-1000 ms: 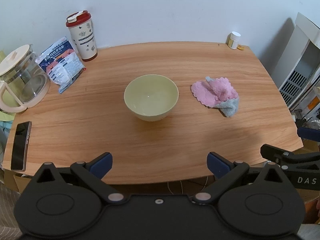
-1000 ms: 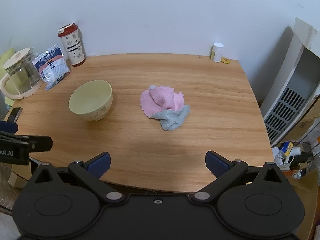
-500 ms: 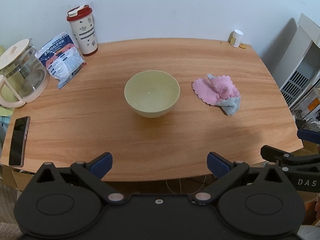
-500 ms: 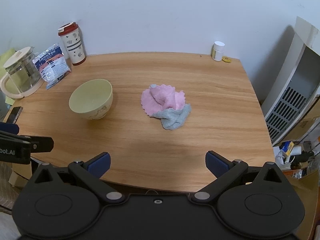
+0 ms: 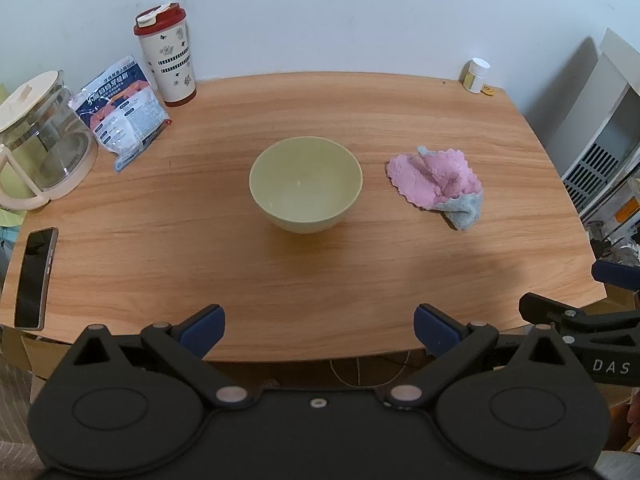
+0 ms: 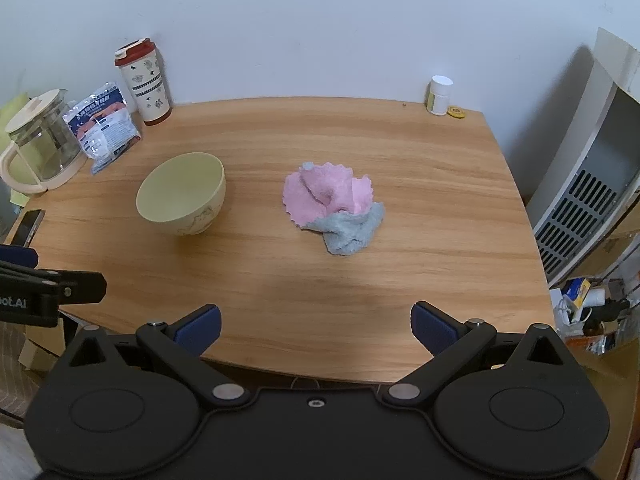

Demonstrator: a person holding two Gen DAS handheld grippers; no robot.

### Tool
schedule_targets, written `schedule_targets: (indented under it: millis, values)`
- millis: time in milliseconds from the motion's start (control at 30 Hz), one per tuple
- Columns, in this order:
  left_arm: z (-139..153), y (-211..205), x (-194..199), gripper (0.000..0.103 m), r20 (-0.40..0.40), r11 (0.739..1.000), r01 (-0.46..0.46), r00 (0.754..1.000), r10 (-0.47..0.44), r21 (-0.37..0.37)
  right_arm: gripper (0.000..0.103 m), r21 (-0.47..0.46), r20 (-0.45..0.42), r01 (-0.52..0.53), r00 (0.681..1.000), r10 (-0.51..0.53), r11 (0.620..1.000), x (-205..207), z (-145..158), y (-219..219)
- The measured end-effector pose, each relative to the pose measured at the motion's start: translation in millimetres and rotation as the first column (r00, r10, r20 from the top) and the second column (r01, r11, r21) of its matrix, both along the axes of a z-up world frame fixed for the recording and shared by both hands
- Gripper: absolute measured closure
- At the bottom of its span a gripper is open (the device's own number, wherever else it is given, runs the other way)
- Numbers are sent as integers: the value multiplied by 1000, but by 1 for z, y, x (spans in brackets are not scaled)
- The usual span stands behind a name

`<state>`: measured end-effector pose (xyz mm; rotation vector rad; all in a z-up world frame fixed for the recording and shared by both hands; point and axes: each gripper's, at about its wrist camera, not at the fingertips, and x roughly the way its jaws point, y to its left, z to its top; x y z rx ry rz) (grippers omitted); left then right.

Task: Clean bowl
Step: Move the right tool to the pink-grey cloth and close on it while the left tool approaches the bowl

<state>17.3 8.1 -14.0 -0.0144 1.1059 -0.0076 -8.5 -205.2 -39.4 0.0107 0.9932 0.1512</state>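
A pale green bowl (image 5: 306,184) stands upright and empty at the middle of the wooden table (image 5: 280,280); it also shows in the right wrist view (image 6: 182,200). A crumpled pink and grey cloth (image 5: 438,184) lies to its right, also in the right wrist view (image 6: 334,206). My left gripper (image 5: 319,327) is open and empty above the table's near edge, facing the bowl. My right gripper (image 6: 315,324) is open and empty at the near edge, facing the cloth.
A glass kettle (image 5: 36,140), a snack packet (image 5: 122,112) and a red-lidded tumbler (image 5: 168,56) stand at the back left. A phone (image 5: 34,276) lies at the left edge. A small white bottle (image 5: 476,76) stands at the back right. A white appliance (image 6: 592,168) stands beside the table.
Both grippers have moved slightly forward toward the table, so the bowl and cloth sit a little nearer. Jaws stay open.
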Motion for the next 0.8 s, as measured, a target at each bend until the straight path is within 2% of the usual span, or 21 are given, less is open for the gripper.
schedule_targets:
  millis: [167,267,400,567,700,800]
  values:
    - [-2,17,10,0,-16,998,-41,999,40,-56,0,28,-7,-13,1000,13,1000,12,-1,-4]
    - [-6,30,19,0,-31,994,-66,998,63,-88,0,49,53,-48,998,45,998,20,2,-6]
    - [-13,48,37,0,-26,989,-88,996,85,-115,0,-1,125,-119,985,118,993,34,-2,0]
    - [-25,55,61,0,-19,994,-37,999,35,-101,2,-32,87,-130,987,133,991,68,-17,5]
    - [-38,61,85,0,-15,997,12,1000,-13,-74,3,-60,93,-145,984,150,988,94,-31,13]
    - [-46,65,99,0,-8,998,33,999,-33,-49,8,-33,84,-134,987,136,990,112,-41,16]
